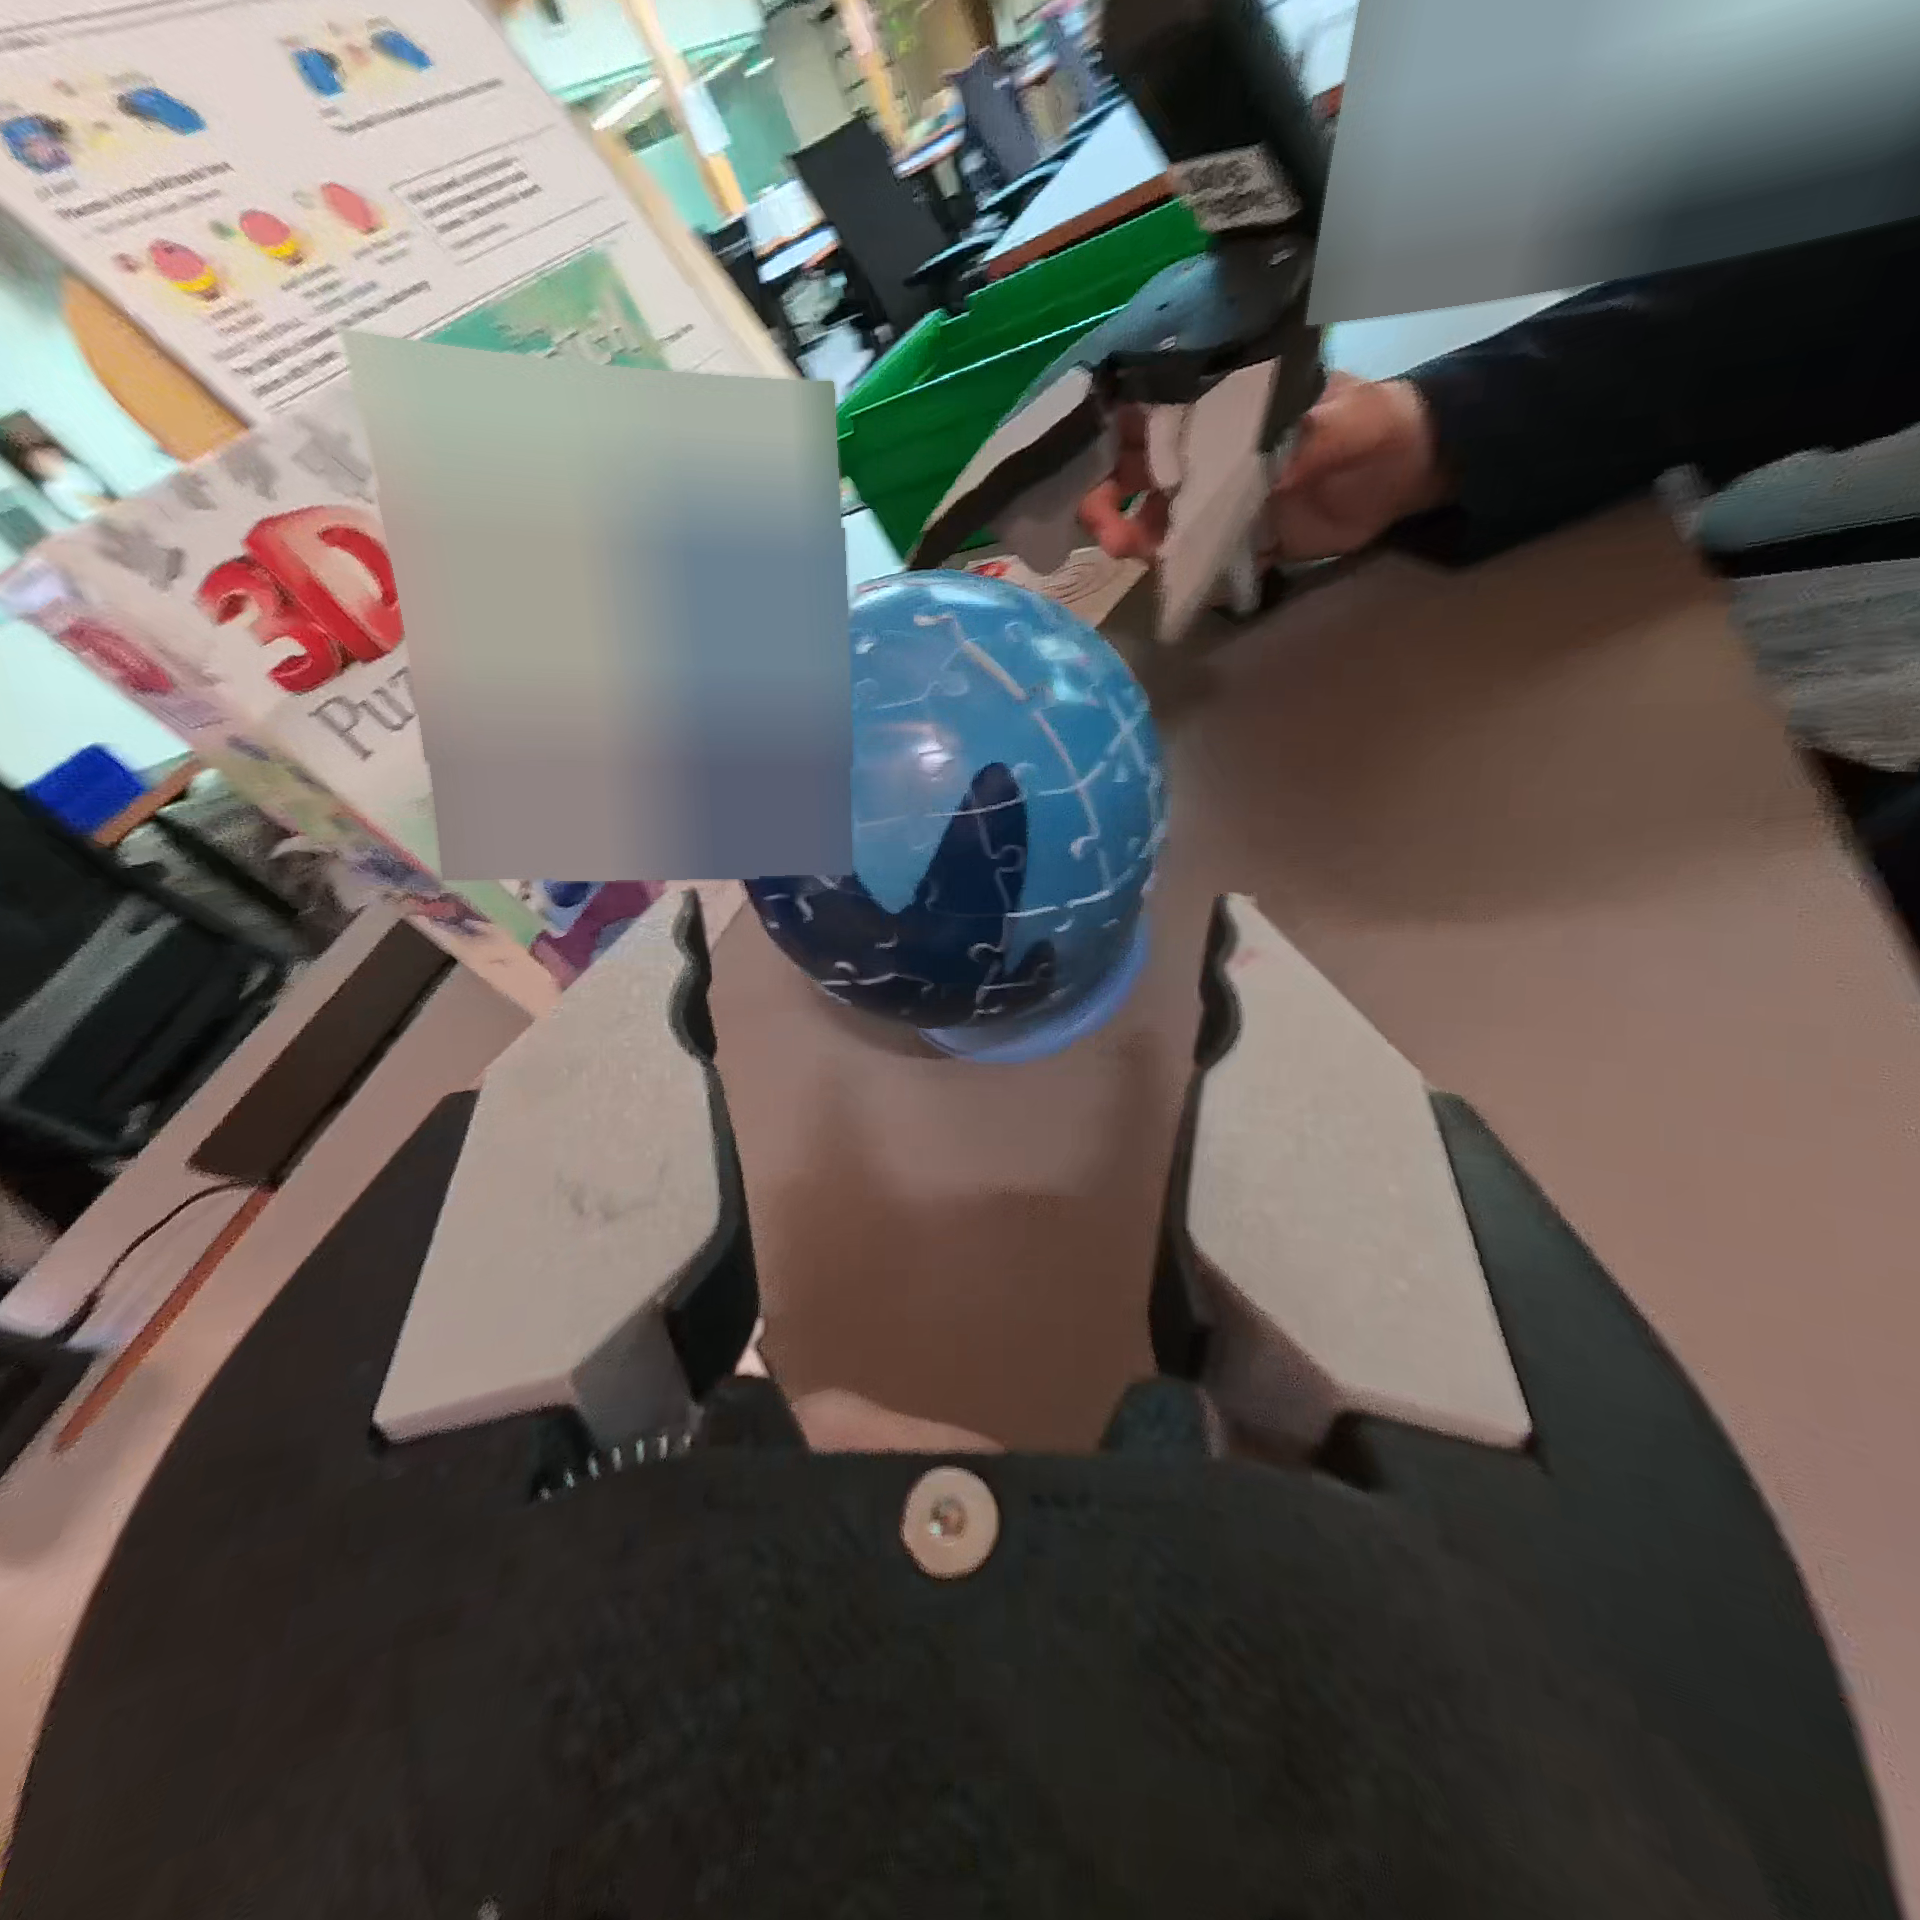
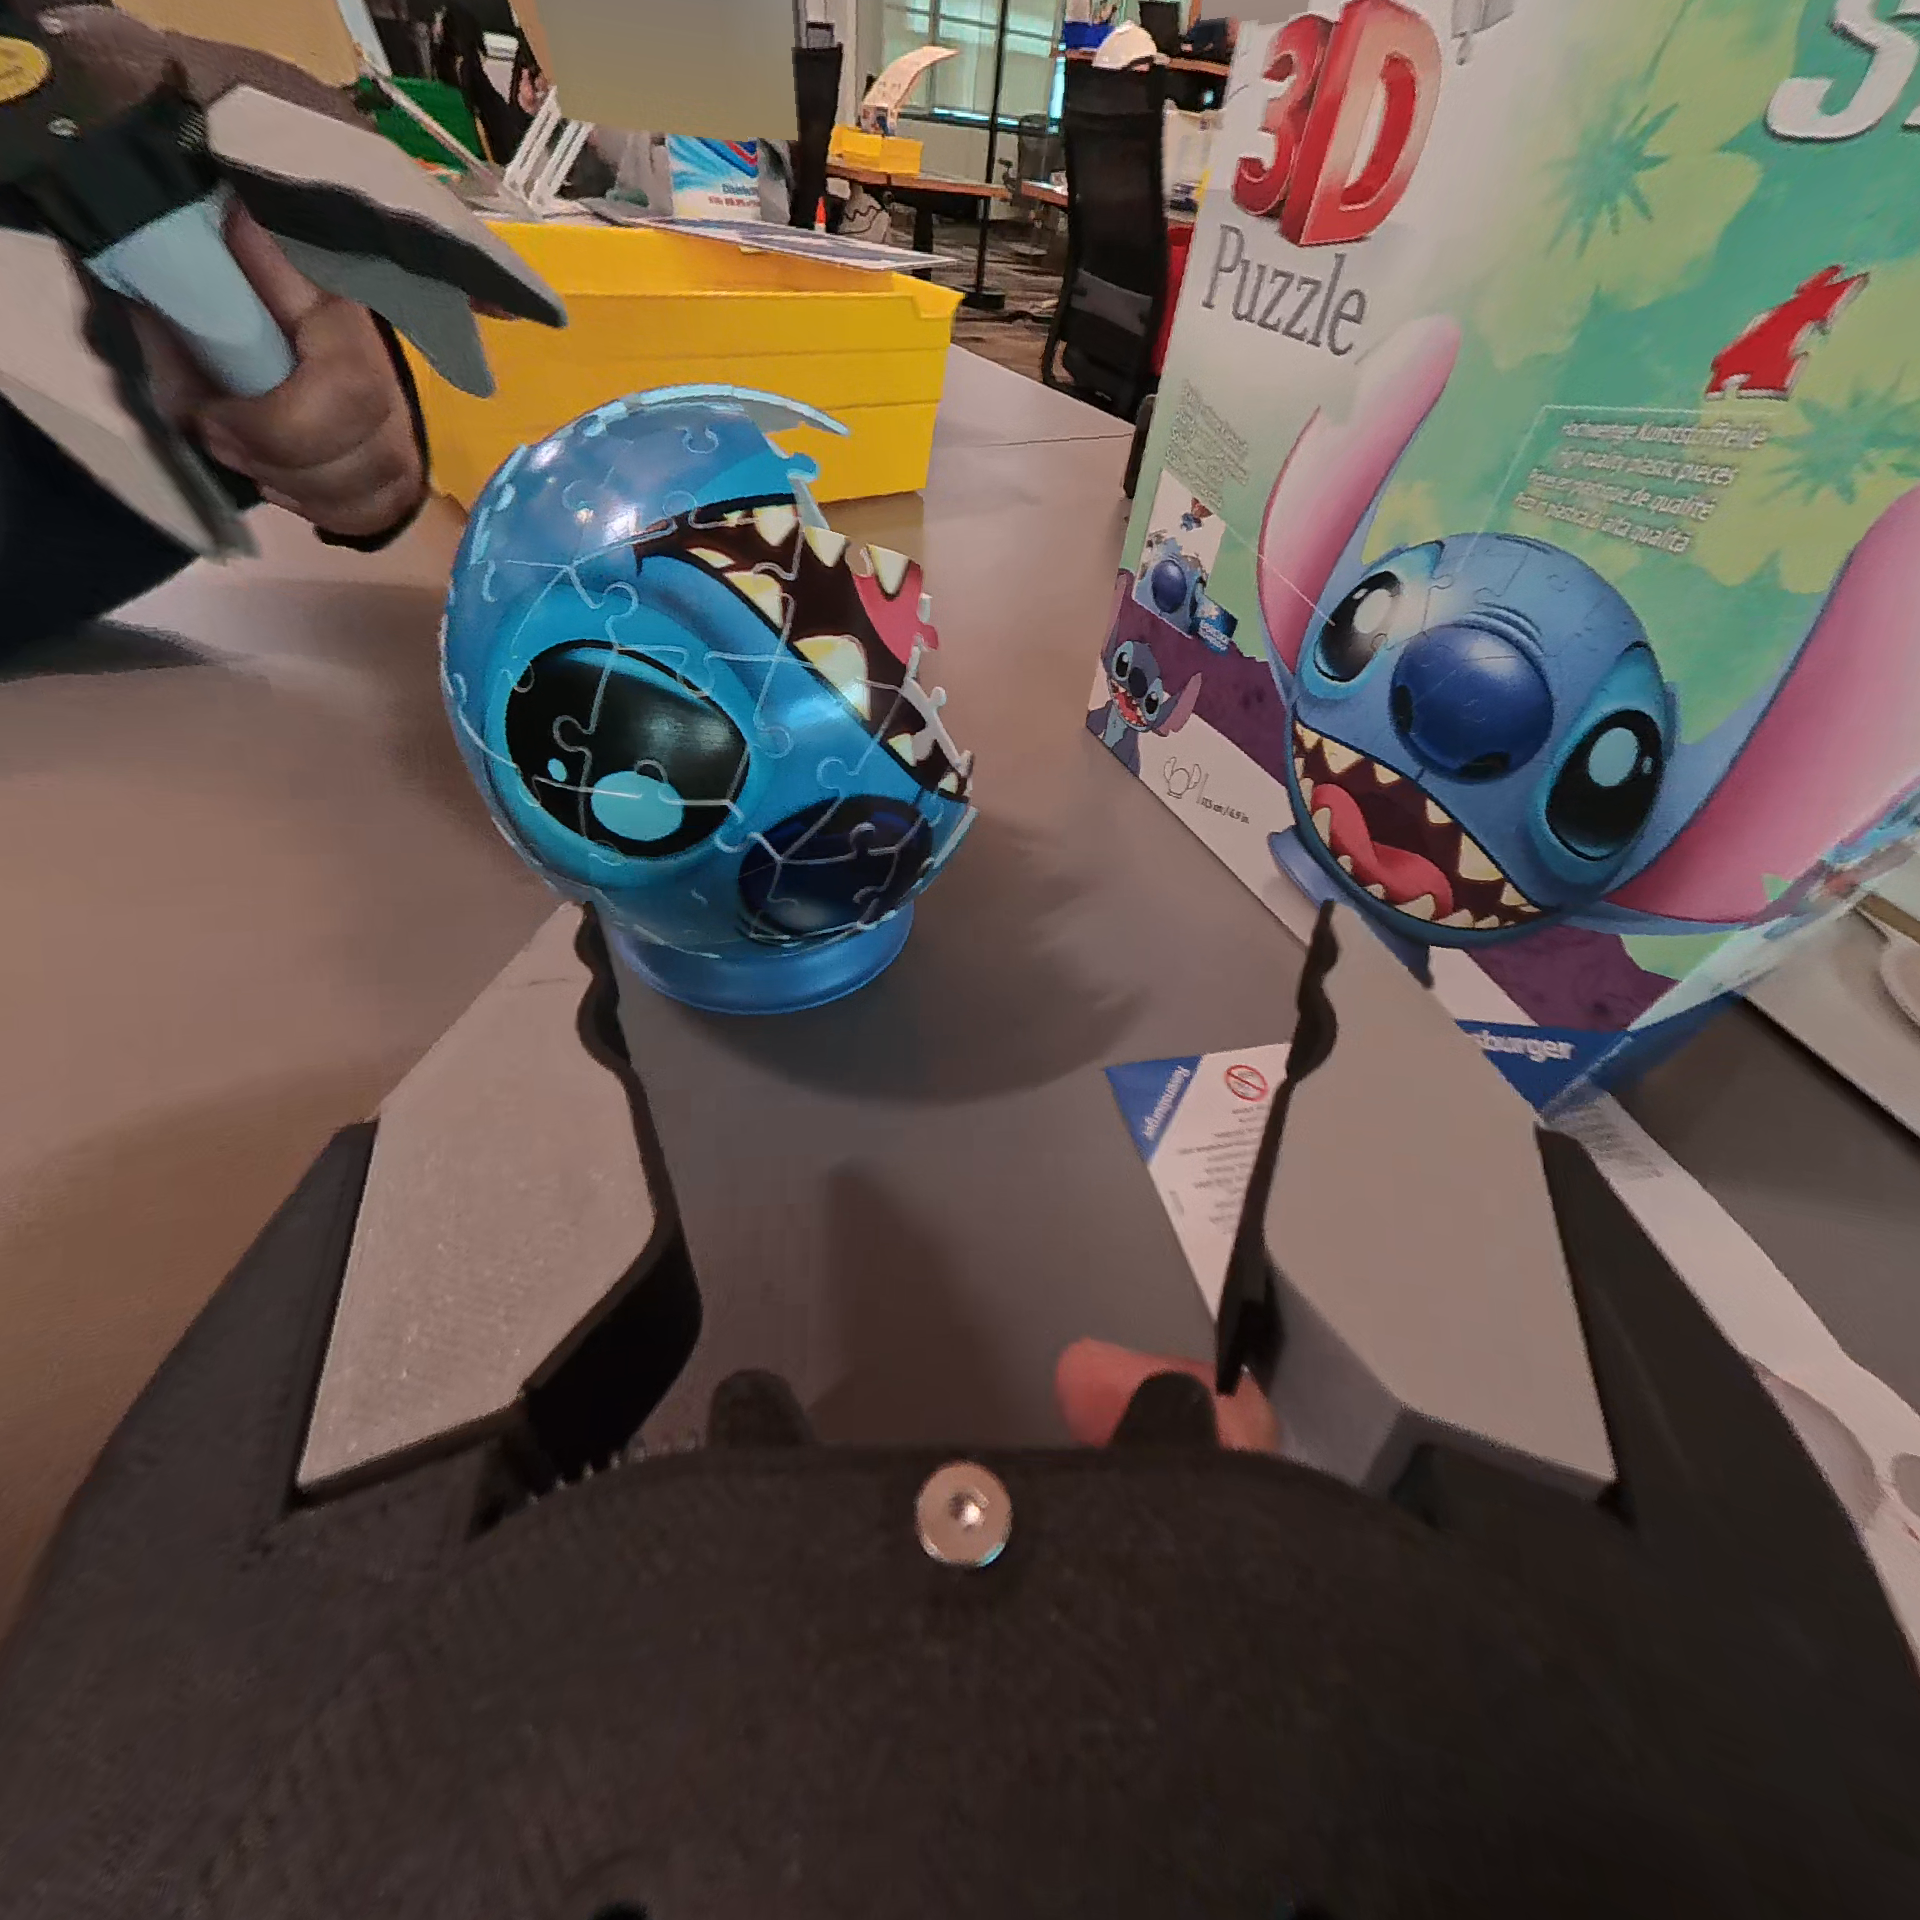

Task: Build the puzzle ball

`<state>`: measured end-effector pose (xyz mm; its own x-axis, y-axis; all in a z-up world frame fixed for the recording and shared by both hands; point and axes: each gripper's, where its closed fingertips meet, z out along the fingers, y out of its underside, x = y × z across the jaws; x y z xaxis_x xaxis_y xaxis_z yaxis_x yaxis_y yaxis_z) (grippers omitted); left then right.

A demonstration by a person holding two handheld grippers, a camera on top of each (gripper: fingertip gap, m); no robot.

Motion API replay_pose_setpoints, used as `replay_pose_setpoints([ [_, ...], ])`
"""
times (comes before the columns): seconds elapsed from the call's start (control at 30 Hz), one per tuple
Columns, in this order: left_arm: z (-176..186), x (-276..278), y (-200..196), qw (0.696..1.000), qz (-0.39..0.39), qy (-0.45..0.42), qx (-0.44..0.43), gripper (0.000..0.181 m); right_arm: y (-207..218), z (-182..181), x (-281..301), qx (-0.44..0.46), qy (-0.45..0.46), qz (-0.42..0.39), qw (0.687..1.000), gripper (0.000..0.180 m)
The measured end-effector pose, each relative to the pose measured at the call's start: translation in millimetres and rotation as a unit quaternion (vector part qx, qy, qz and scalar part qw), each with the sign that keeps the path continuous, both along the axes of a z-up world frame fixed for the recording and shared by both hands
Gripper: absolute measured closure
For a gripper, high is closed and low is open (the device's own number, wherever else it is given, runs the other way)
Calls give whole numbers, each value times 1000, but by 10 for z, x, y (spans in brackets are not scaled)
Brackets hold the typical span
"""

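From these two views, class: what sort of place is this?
Probably an open office or lab workspace: office chairs and desks behind, stacked yellow bins, and the puzzle ball on a worktable.

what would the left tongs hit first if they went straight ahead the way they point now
Most likely the puzzle ball on its blue stand. It sits just beyond the open left tongs, roughly centred between the fingers, though how far off is hard to judge.

The left hand-held gripper [image 1: 951, 914] has a matte black, textured body that widens toward the camera, with one silver screw at its centre. Its two fingers [image 1: 582, 1174] are flat grey plates edged in black, with wavy inner tips. The right hand-held gripper [image 2: 951, 925] is built alike: black body, silver screw, grey fingers [image 2: 499, 1226]. The person wears a dark sleeve [image 1: 1662, 416].
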<state>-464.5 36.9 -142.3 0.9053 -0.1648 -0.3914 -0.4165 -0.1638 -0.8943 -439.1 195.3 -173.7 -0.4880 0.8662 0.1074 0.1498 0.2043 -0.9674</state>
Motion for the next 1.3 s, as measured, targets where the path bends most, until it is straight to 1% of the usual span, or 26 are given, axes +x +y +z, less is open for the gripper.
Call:
replay_pose_setpoints([
  [0.03, -17, -85, 73, 1000, 30, 1, 1, 91, -35, -5, 5, -1, -2, 8, 1000, 53],
  [0.07, -36, -186, 133, 998, 63, -1, -1, 90, -59, -15, 4, -1, -6, 12, 1000, 53],
  [0.1, -61, -237, 170, 997, 80, -8, -5, 86, -79, -23, 5, -1, -8, 15, 1000, 53],
  [0.2, -241, -247, 209, 995, 83, -26, -45, 90, -128, -13, 12, -8, -9, 26, 1000, 54],
  [0.3, -402, -313, 241, 991, 106, -13, -78, 87, -169, -21, 12, -14, -15, 31, 999, 56],
  [0.37, -513, -304, 249, 989, 105, -17, -102, 83, -199, -44, 9, -14, -25, 34, 999, 57],
  [0.43, -588, -339, 258, 987, 112, -2, -114, 84, -259, -58, 23, -18, -32, 44, 998, 57],
  [0.57, -615, -386, 303, 987, 121, 20, -100, 88, -318, -100, 18, 11, -31, 39, 999, 57],
  [0.67, -710, -375, 322, 986, 119, 27, -118, 88, -351, -105, 11, 14, -31, 33, 999, 57],
  [0.77, -627, -348, 350, 986, 131, 23, -102, 89, -371, -90, 43, 23, -21, 29, 999, 57],
  [0.8, -541, -361, 339, 985, 147, 24, -91, 88, -370, -87, 57, 28, -16, 26, 999, 58],
  [0.83, -446, -383, 296, 981, 171, 29, -84, 84, -364, -81, 68, 34, -11, 22, 999, 58],
  [0.9, -197, -403, 118, 971, 228, 40, -65, 90, -342, -73, 92, 41, -4, 15, 999, 59],
  [0.97, 18, -359, -164, 961, 264, 54, -57, 93, -304, -54, 109, 45, 0, 7, 999, 59],
  [1.0, 121, -415, -351, 950, 300, 66, -55, 95, -288, -28, 117, 42, 3, 4, 999, 59],
  [1.03, 196, -468, -545, 939, 330, 74, -57, 94, -273, 4, 125, 36, 7, 2, 999, 59],
  [1.1, 268, -583, -961, 919, 377, 83, -75, 94, -245, 60, 134, 22, 11, 0, 1000, 60],
  [1.13, 336, -714, -1228, 901, 418, 92, -76, 96, -226, 79, 136, 18, 13, -2, 1000, 60],
  [1.17, 410, -853, -1501, 883, 454, 95, -73, 102, -206, 89, 137, 15, 14, -4, 1000, 61],
  [1.2, 452, -987, -1747, 872, 477, 83, -73, 110, -188, 90, 139, 13, 12, -6, 1000, 61],
  [1.23, 416, -1113, -1952, 869, 485, 48, -88, 115, -177, 86, 142, 10, 10, -6, 1000, 61],
  [1.27, 348, -1265, -2139, 862, 494, 4, -114, 117, -170, 74, 141, 7, 7, -6, 1000, 62],
  [1.3, 284, -1450, -2313, 849, 508, -34, -139, 111, -159, 54, 135, 7, 2, -6, 1000, 62],
])
